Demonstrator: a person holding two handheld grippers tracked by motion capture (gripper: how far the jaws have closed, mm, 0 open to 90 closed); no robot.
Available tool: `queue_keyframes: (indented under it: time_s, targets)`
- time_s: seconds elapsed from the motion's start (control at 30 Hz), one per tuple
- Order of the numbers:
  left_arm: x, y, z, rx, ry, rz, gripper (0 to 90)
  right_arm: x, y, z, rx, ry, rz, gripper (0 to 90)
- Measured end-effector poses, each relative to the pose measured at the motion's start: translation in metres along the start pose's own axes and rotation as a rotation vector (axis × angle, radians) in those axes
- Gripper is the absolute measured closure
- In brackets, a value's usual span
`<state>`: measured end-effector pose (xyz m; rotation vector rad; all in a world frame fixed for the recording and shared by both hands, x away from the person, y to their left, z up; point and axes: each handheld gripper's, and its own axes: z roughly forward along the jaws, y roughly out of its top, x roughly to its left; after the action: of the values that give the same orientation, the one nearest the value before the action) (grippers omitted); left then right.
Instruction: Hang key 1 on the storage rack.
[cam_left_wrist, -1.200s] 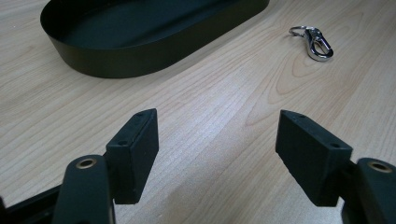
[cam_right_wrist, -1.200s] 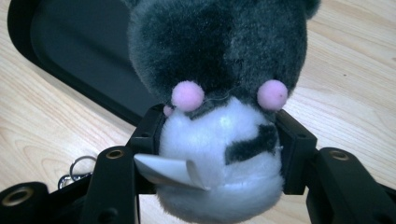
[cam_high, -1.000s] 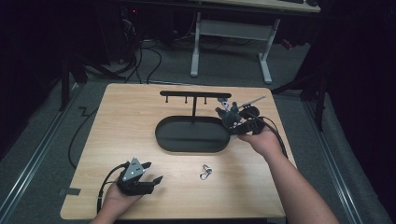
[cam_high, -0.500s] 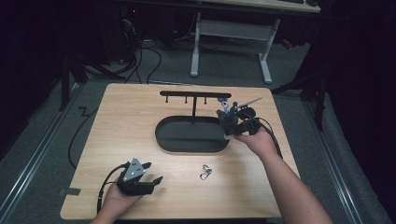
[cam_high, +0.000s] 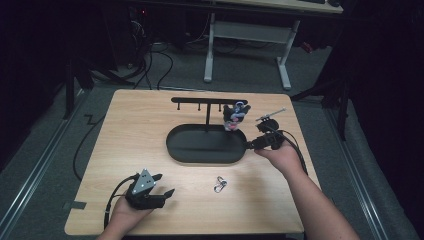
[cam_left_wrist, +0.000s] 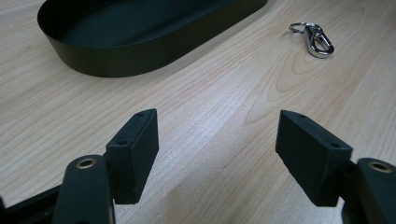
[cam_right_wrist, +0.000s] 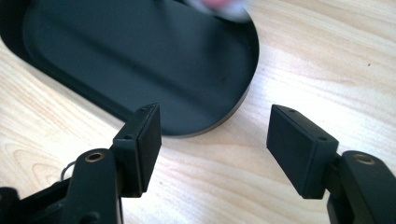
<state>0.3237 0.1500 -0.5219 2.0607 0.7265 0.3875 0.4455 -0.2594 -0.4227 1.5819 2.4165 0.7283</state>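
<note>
- Keychain charm (cam_high: 235, 116) now hangs on the black stand (cam_high: 210, 100); right hand-held gripper (cam_high: 248, 146) has backed off, jaws just opened wide, empty.
- Left hand-held gripper (cam_high: 162, 186) wide, idle; metal clasp (cam_high: 219, 184) looks next.

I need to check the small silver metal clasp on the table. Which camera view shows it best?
The left gripper view: the small silver metal snap clasp with its ring lies sharp and close on the wooden table. The high view shows it as a tiny glint. The right gripper view gives no clear sight of it.
</note>
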Motion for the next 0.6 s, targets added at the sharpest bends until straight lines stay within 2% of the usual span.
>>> queue_keyframes:
  time_s: [0.13,0.2,0.27,0.6]
  targets:
    - [-0.001,0.001,0.000,-0.003,-0.003,-0.001,30.7,0.004,-0.012,-0.003,-0.010,-0.030,-0.043,38.0]
    - [-0.001,0.001,0.000,-0.002,-0.006,-0.003,30.8,0.005,-0.021,-0.004,-0.030,-0.008,-0.040,38.6]
    - [-0.002,0.001,0.001,-0.002,-0.008,-0.003,30.7,0.007,-0.030,-0.005,-0.053,-0.012,-0.054,40.3]
    - [-0.005,0.001,0.002,0.005,-0.015,0.000,31.2,0.011,-0.078,-0.005,-0.148,0.008,-0.031,41.1]
